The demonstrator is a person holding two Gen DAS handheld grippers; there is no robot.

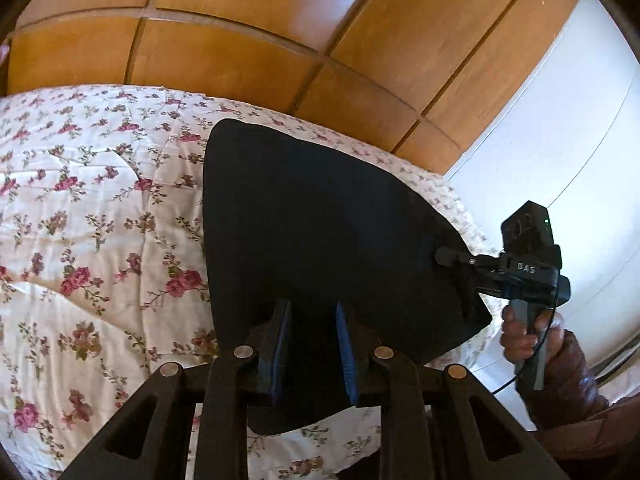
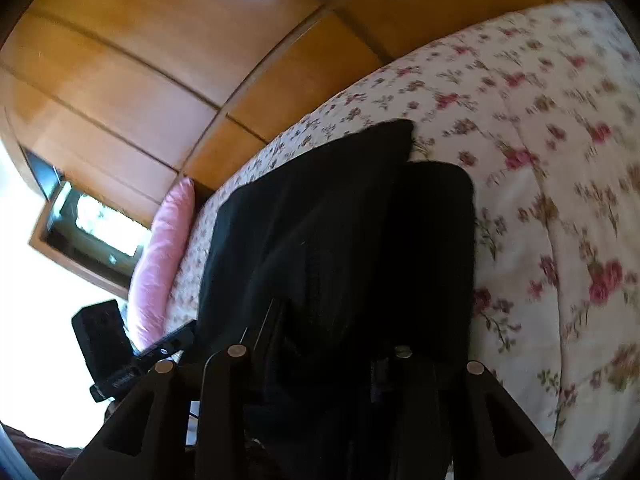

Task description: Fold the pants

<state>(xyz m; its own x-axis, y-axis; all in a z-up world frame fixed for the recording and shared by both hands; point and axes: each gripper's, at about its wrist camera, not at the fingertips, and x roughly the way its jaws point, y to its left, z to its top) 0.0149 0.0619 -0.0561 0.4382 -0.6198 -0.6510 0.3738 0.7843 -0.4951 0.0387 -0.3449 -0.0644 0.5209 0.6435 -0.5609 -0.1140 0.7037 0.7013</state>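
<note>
Black pants [image 1: 320, 220] are held up over a floral bedspread [image 1: 92, 200], stretched between both grippers. My left gripper [image 1: 314, 320] is shut on the near edge of the pants; its blue pads [image 1: 280, 340] press into the cloth. My right gripper [image 1: 448, 258], seen in the left wrist view, pinches the pants' right edge. In the right wrist view the pants [image 2: 340, 240] hang in folds over my right gripper [image 2: 328, 332], hiding its fingers, and my left gripper [image 2: 176, 340] shows at the lower left.
Wooden wardrobe panels [image 1: 260, 40] rise behind the bed. A pink pillow [image 2: 164, 248] lies at the bed's left edge beside a wooden nightstand [image 2: 84, 232]. A white wall [image 1: 560, 160] stands at the right. A hand in a brown sleeve [image 1: 560, 360] holds the right gripper.
</note>
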